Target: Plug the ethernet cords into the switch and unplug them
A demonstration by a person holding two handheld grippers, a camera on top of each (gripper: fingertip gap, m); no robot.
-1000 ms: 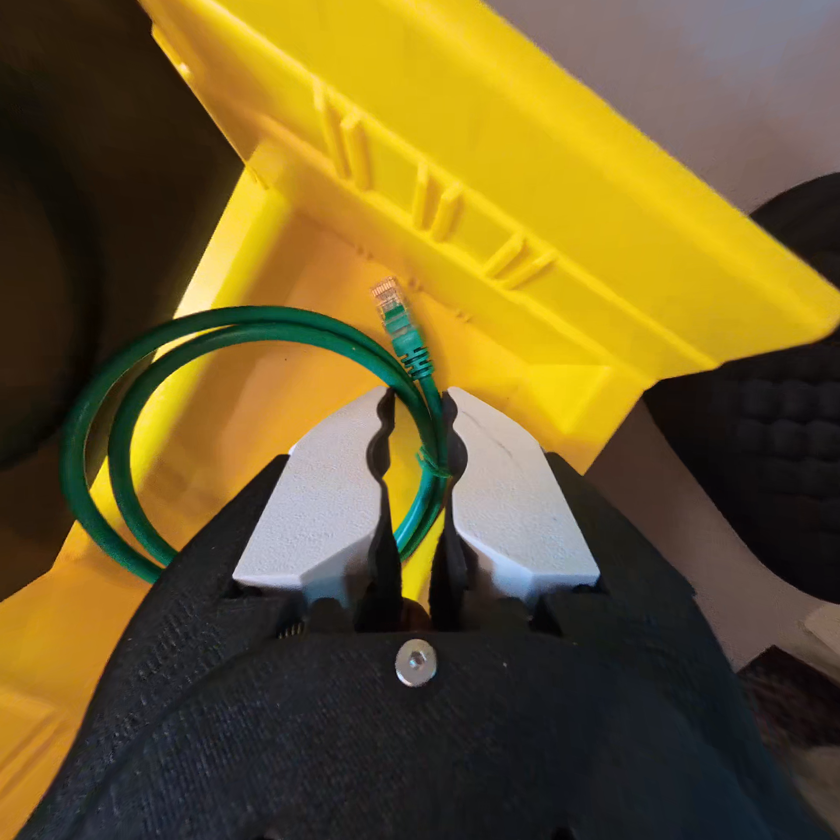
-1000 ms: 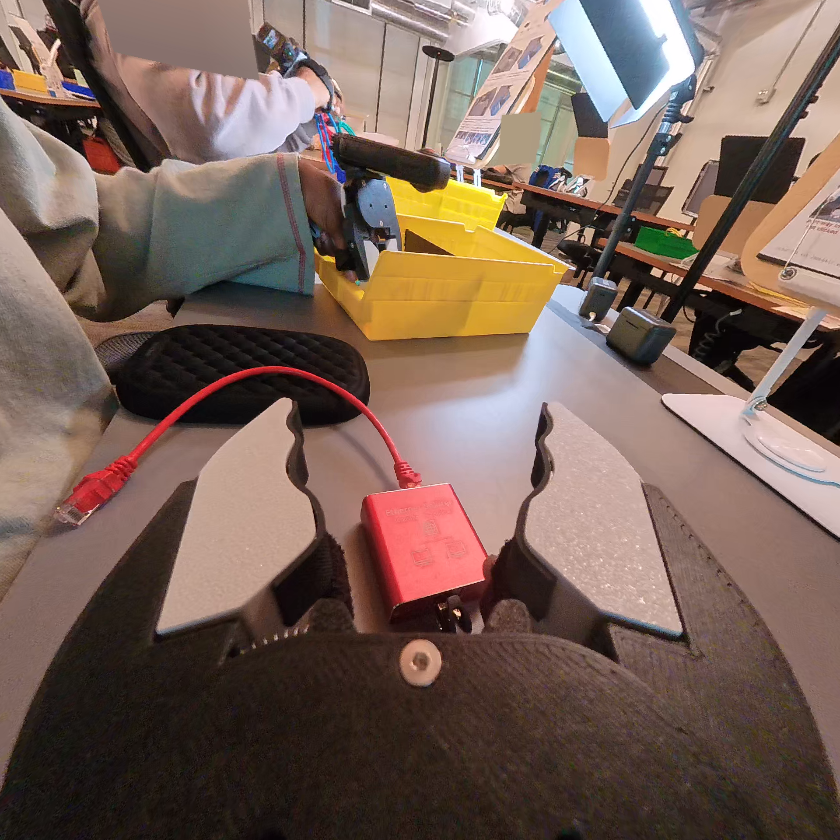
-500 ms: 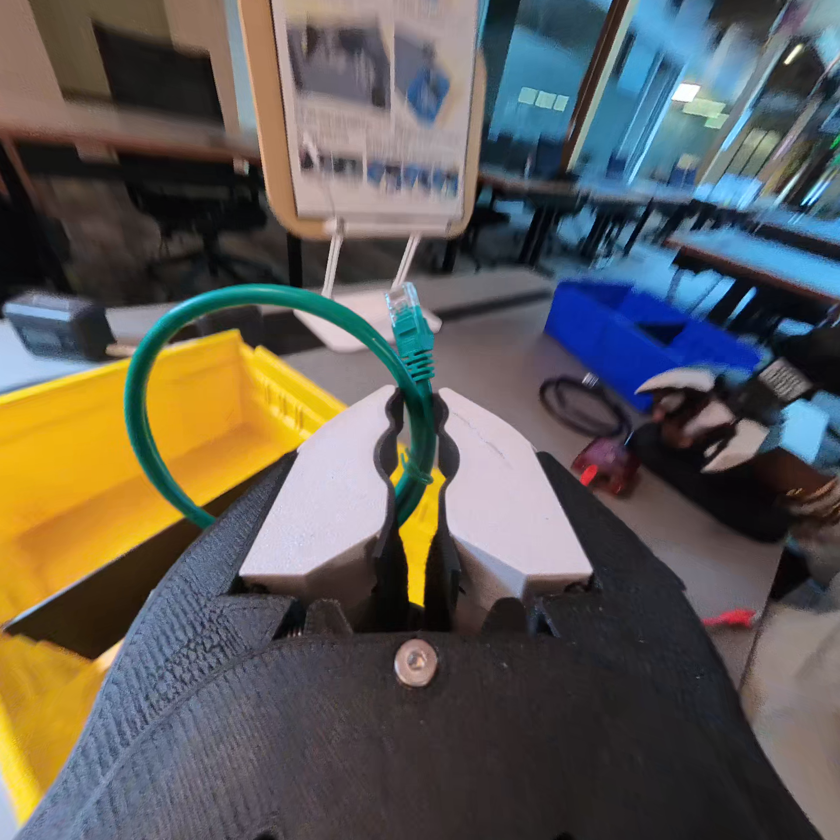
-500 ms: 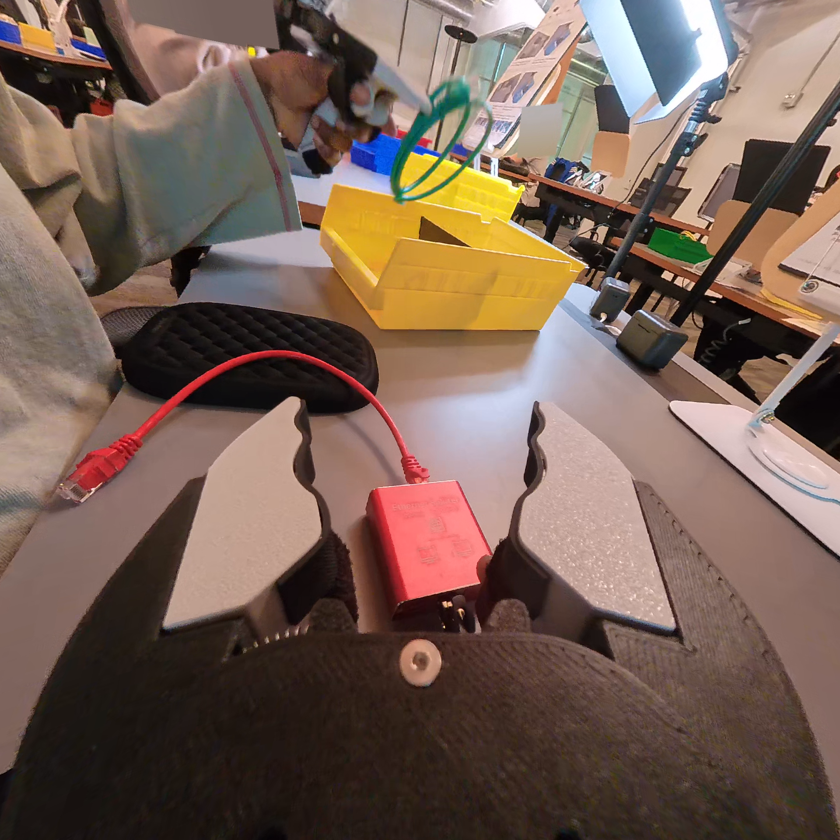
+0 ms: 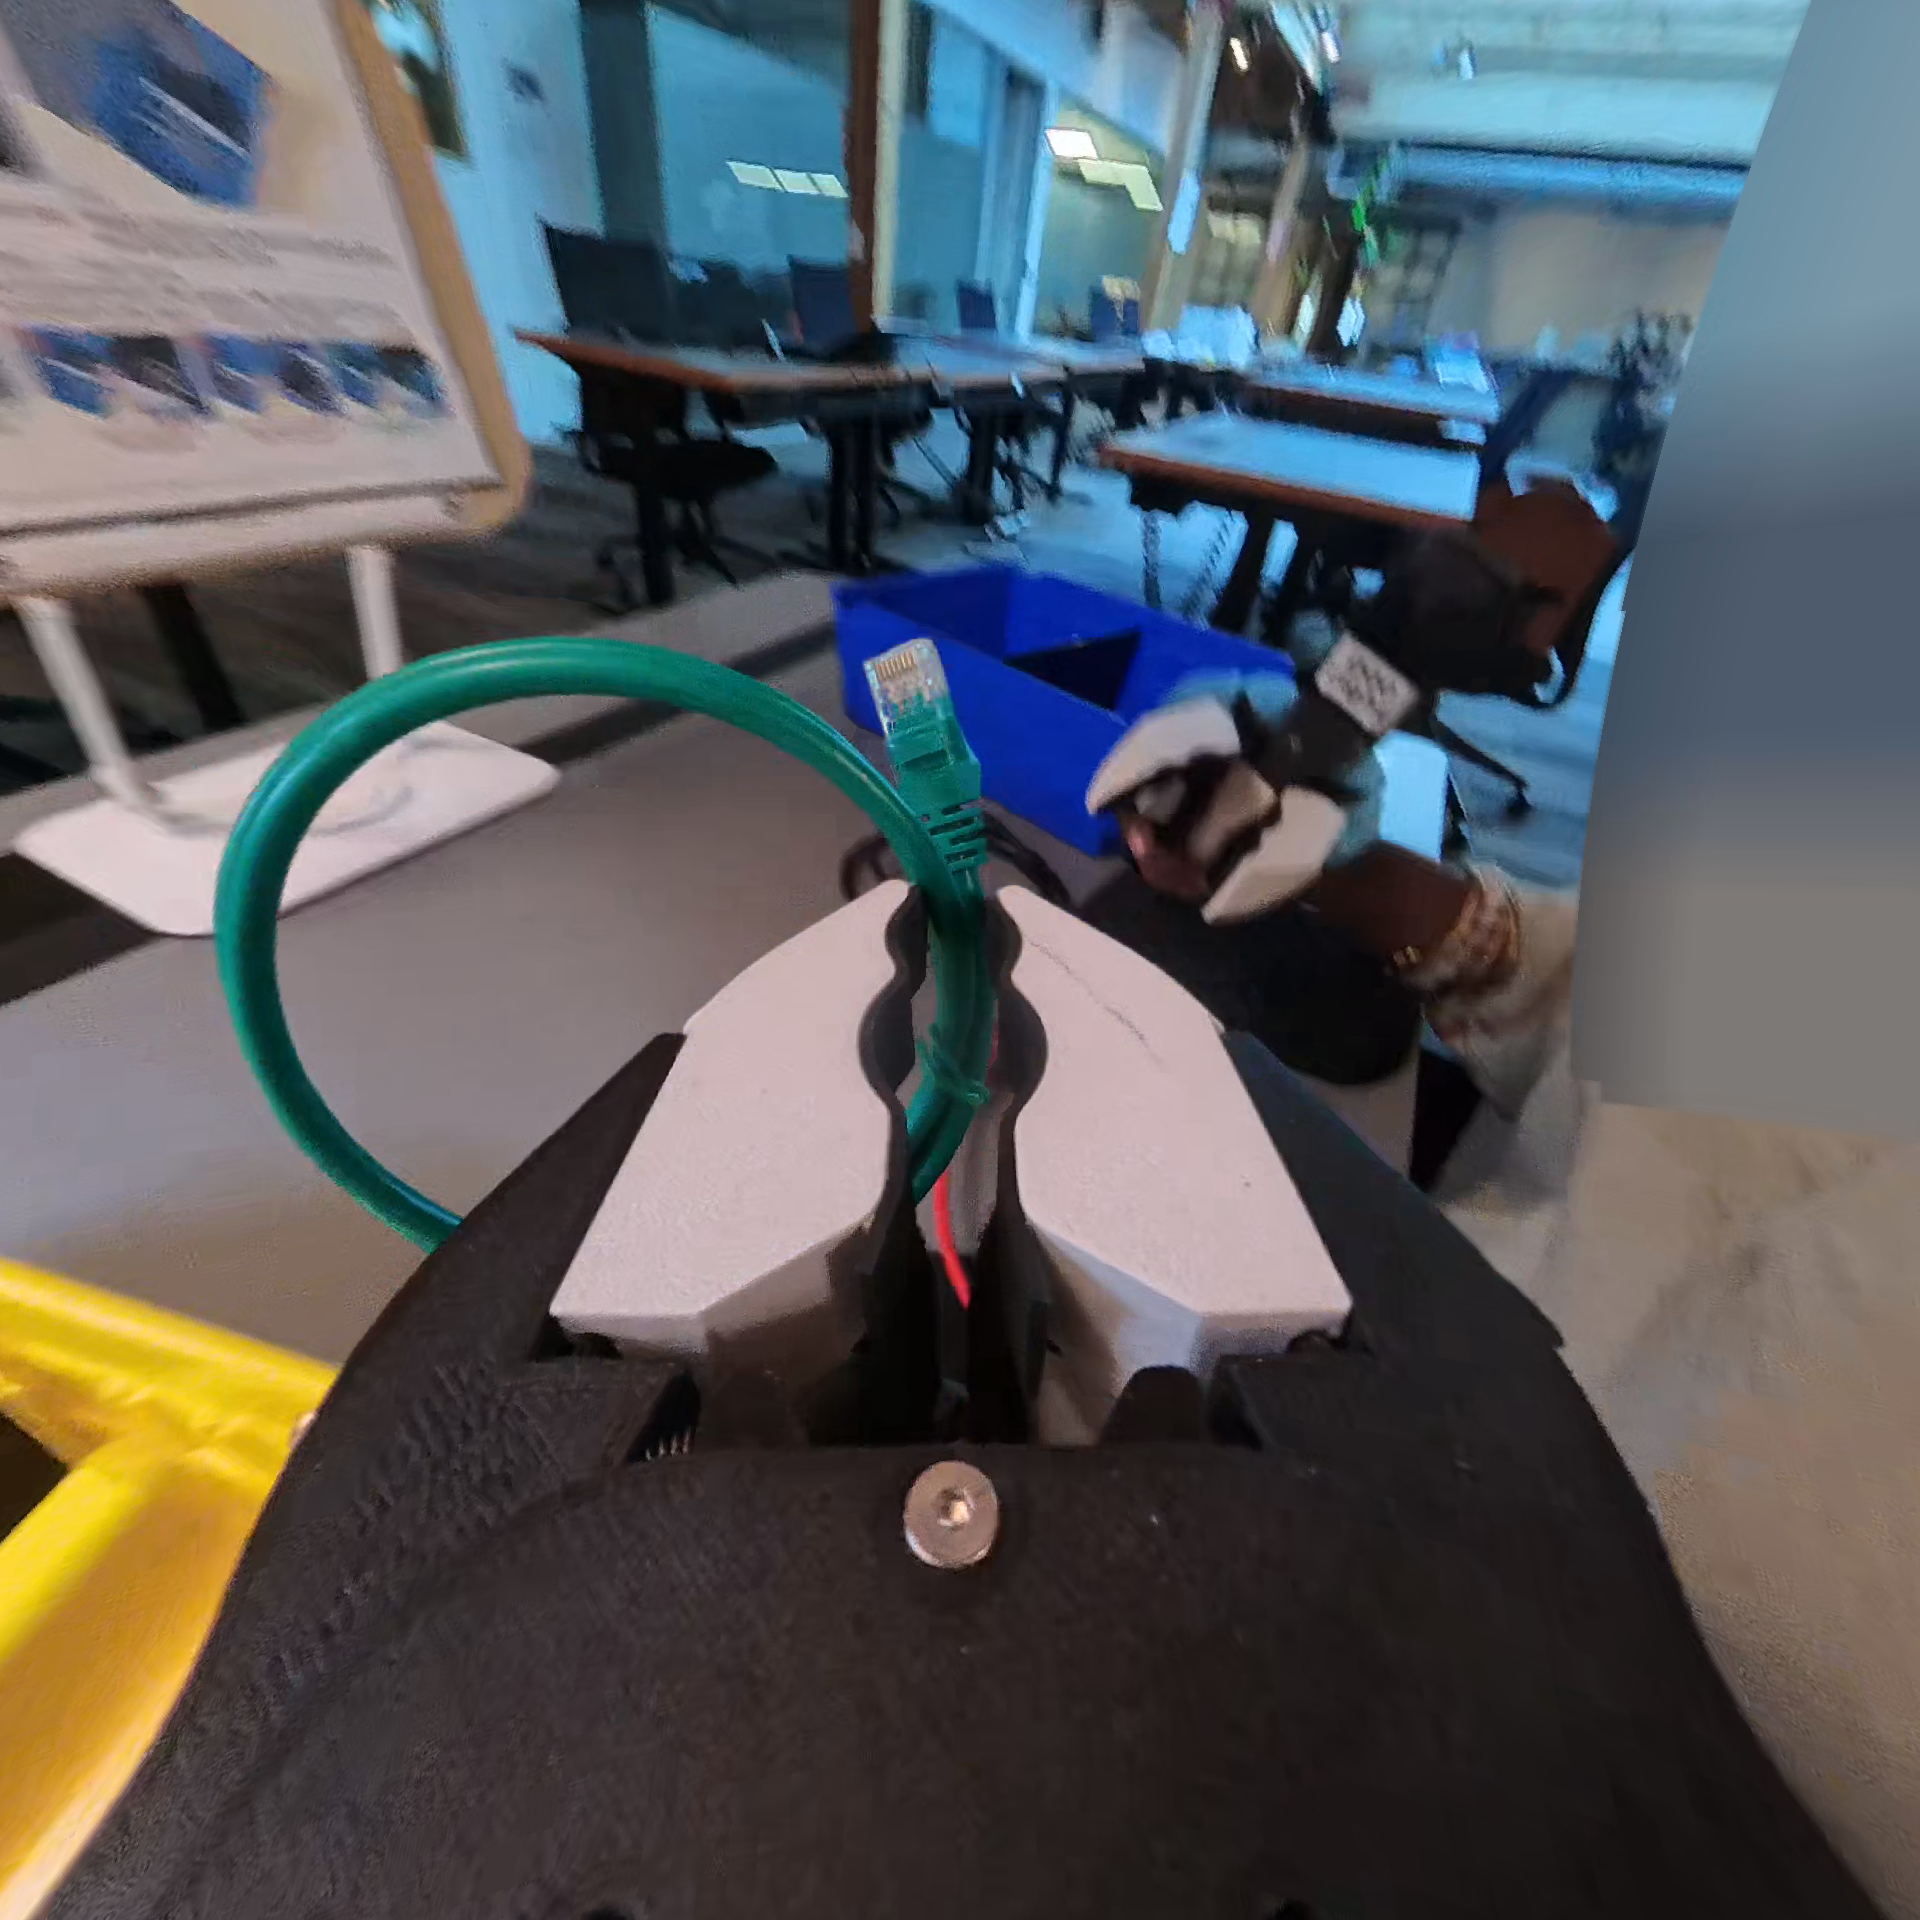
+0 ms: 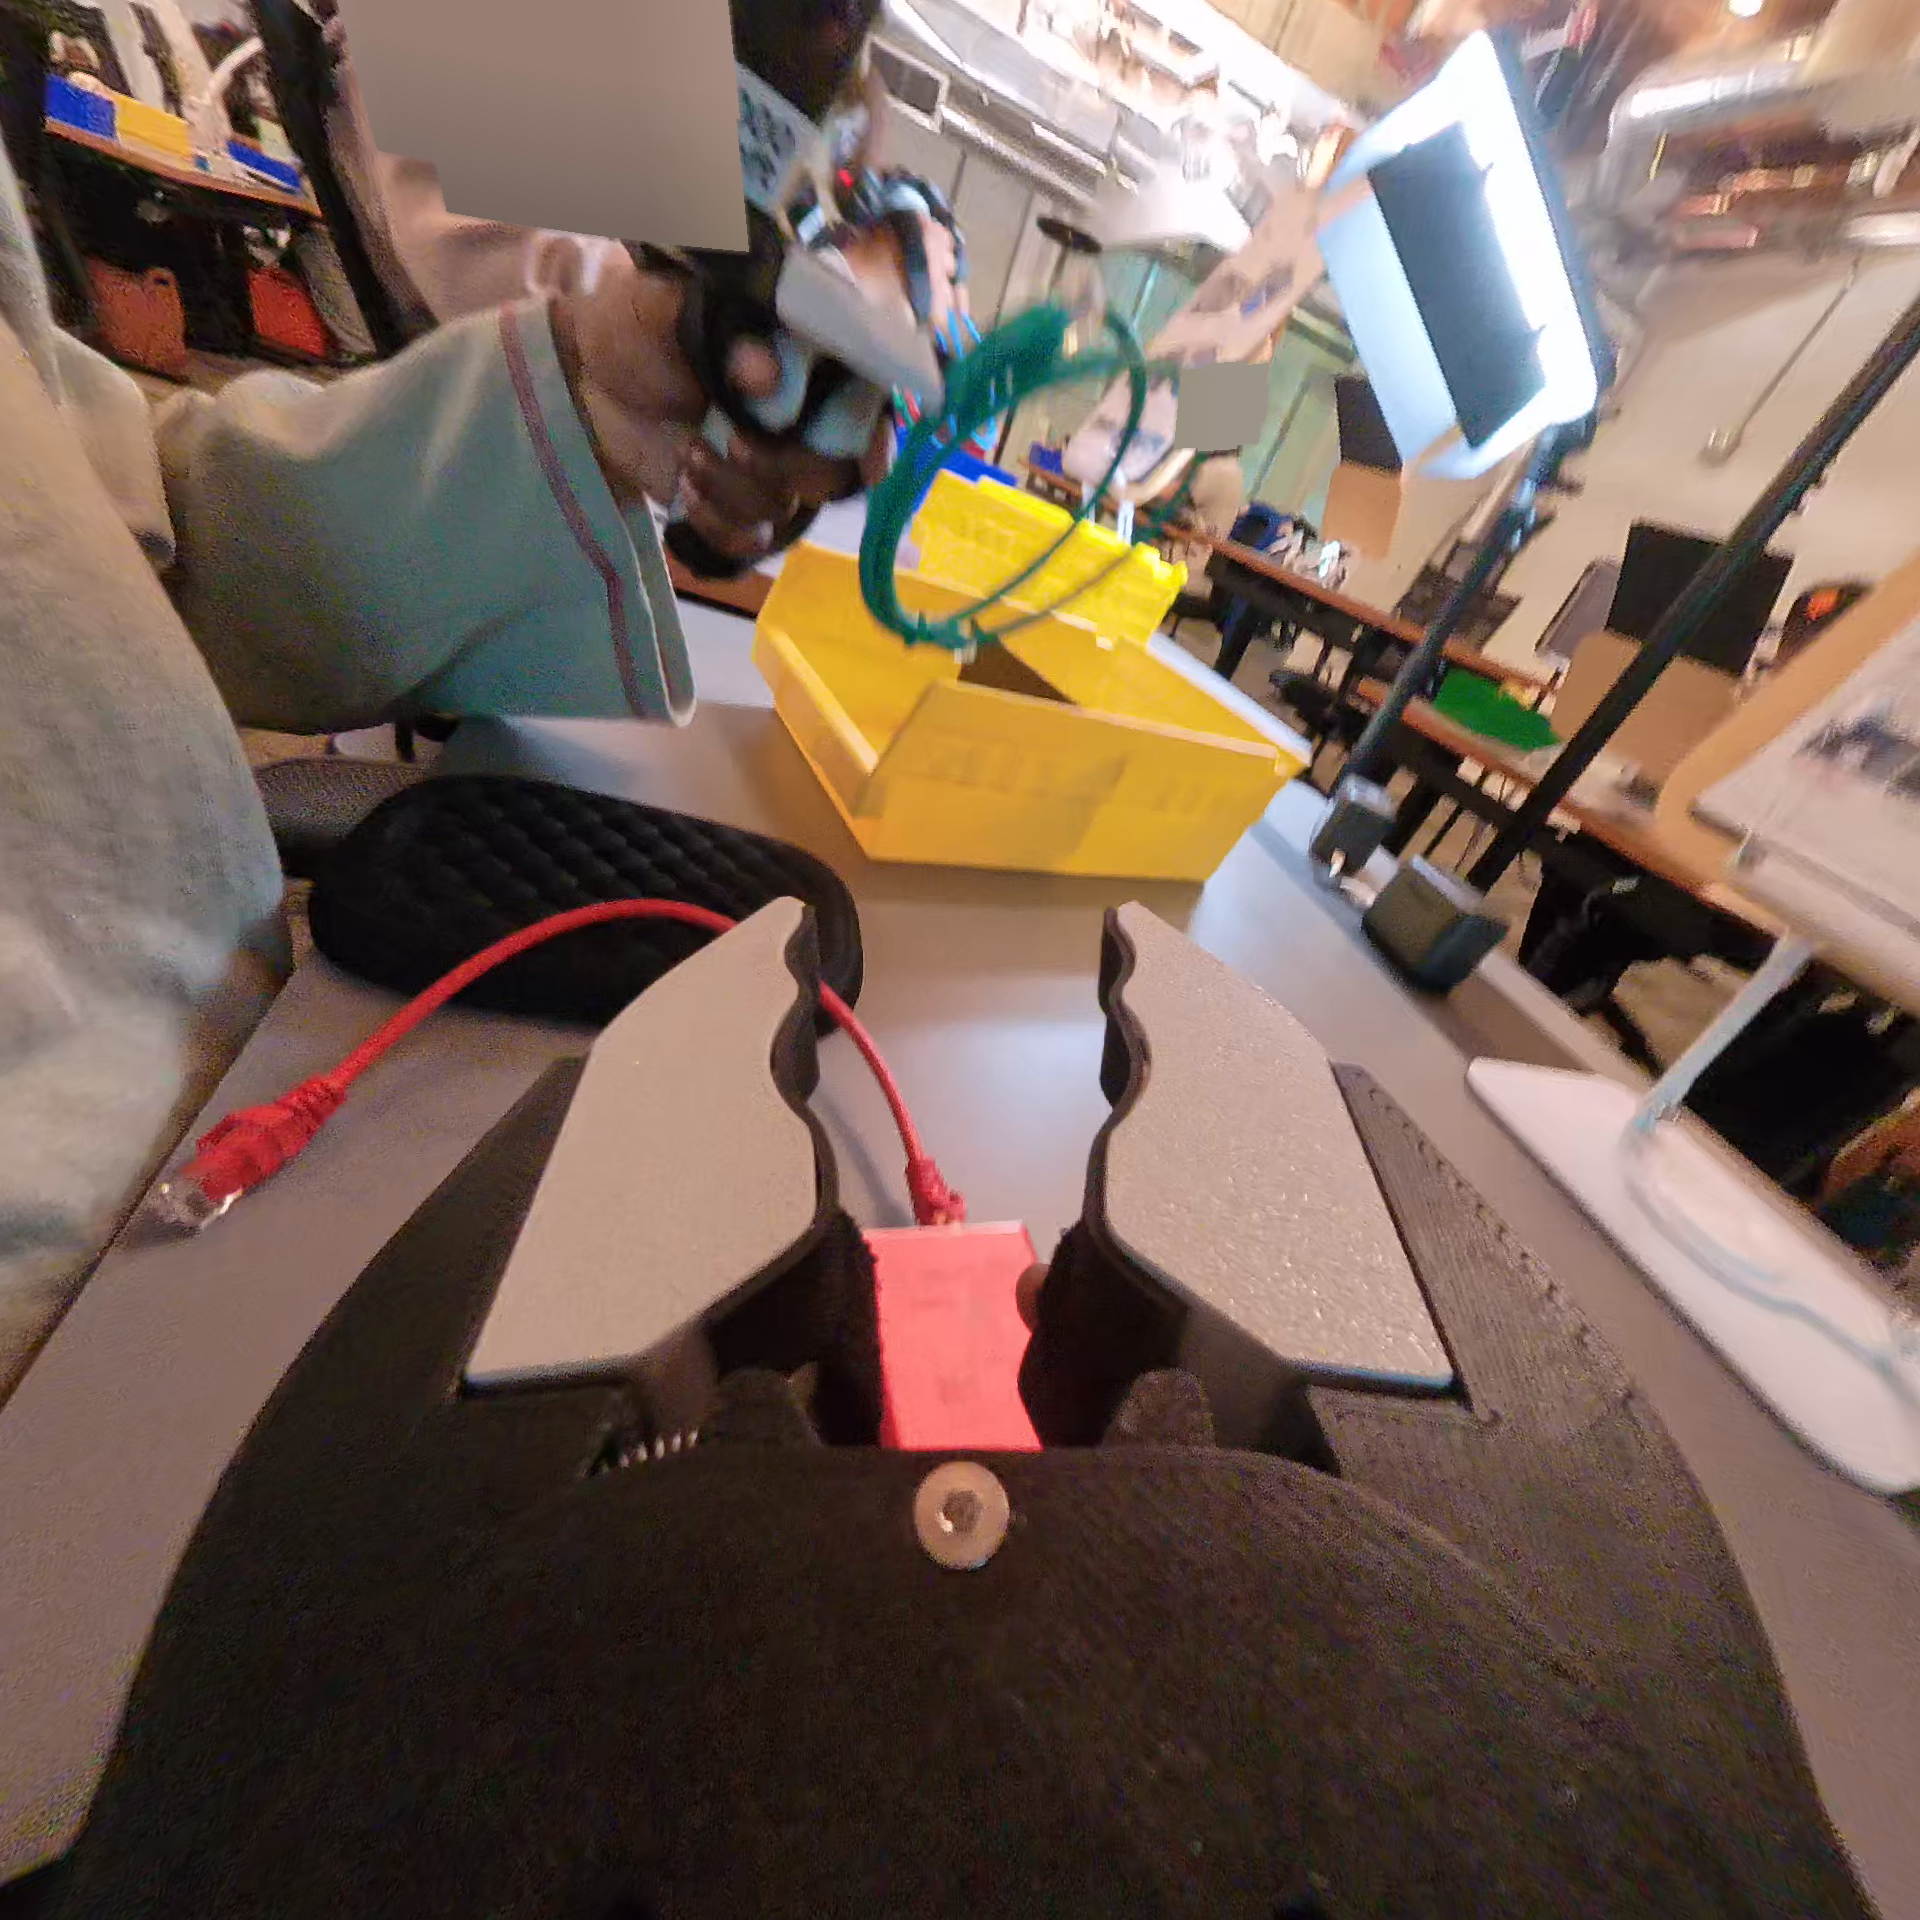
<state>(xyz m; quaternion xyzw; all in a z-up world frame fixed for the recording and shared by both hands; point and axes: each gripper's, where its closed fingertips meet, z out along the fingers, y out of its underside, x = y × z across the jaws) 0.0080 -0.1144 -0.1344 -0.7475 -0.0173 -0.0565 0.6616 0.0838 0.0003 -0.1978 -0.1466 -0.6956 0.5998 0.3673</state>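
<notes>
My left gripper [image 5: 956,909] is shut on a coiled green ethernet cord [image 5: 312,831], held in the air above the table. The cord's clear plug [image 5: 906,686] sticks up past the fingertips. The right wrist view shows it raised over the yellow bin, with the green cord [image 6: 997,488] hanging from it. My right gripper [image 6: 956,935] rests low on the table, its jaws closed in against the sides of a red switch [image 6: 951,1340]. A red cord [image 6: 582,935] is plugged into the switch's far end. Its free plug [image 6: 239,1143] lies on the table at the left.
A yellow bin [image 6: 1039,790] stands at the back of the grey table, and a black padded rest [image 6: 540,883] lies to the left. A blue bin [image 5: 1039,696] and a white sign base [image 6: 1714,1247] stand to the right. A small grey box [image 6: 1434,935] sits by a light stand. Across from one pair of fingers to the other is roughly 15 cm. Between my right fingertips and the red switch [image 6: 951,1340] there is roughly 12 cm.
My left gripper lifted the green cord out of the yellow bin and swung it towards the right gripper. My right gripper's jaws went from wide open to closed on the red switch.
</notes>
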